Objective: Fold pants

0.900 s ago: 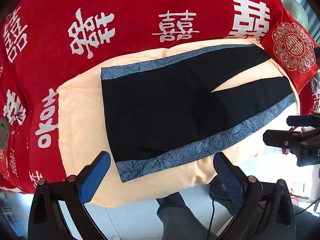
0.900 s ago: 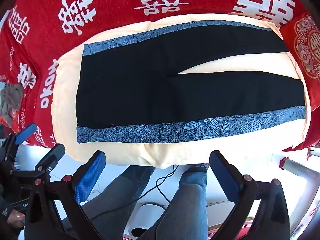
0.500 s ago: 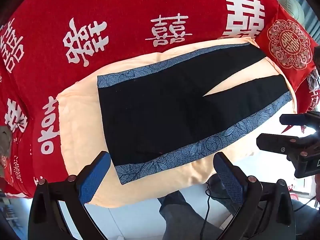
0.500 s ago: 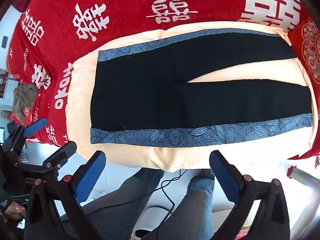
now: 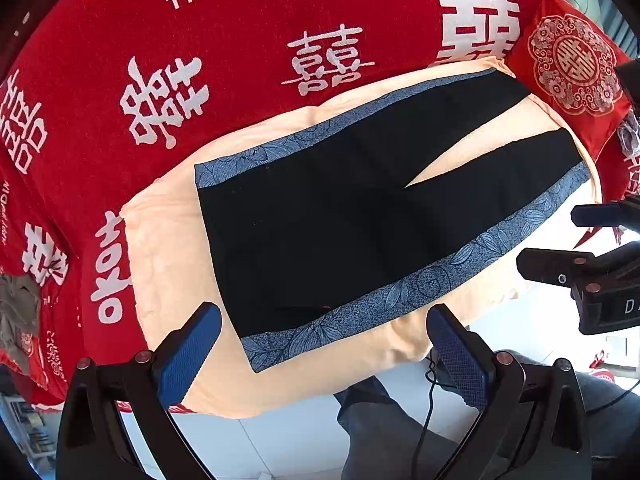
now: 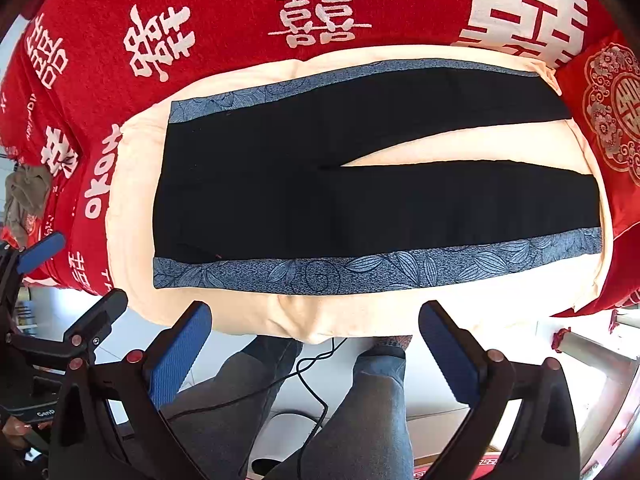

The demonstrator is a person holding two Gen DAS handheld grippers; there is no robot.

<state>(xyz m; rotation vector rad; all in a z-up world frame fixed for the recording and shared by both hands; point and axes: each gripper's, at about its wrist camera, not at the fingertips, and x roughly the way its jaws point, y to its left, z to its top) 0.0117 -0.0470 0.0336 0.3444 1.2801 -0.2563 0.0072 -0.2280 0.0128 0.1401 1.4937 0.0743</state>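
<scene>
- Left wrist view: the left tongs point steeply down, blue pads spread wide with nothing between them.
- The pants, black with blue leaf-patterned side bands, lie flat and unfolded on a cream cushion that sits on a red blanket with white characters.
- Their waist end is toward the left, its near corner just beyond the gap between the pads, not touching them; the legs run off to the upper right.
- The right tongs show at the right edge, beside the leg ends.
- Right wrist view: the right tongs face straight down, pads wide apart and empty.
- The pants spread across the cushion ahead of them, waist left, legs right, the near blue band well clear of the pads.
- The person's legs in jeans stand below the cushion's edge.
- The left tongs sit at the left edge.
</scene>
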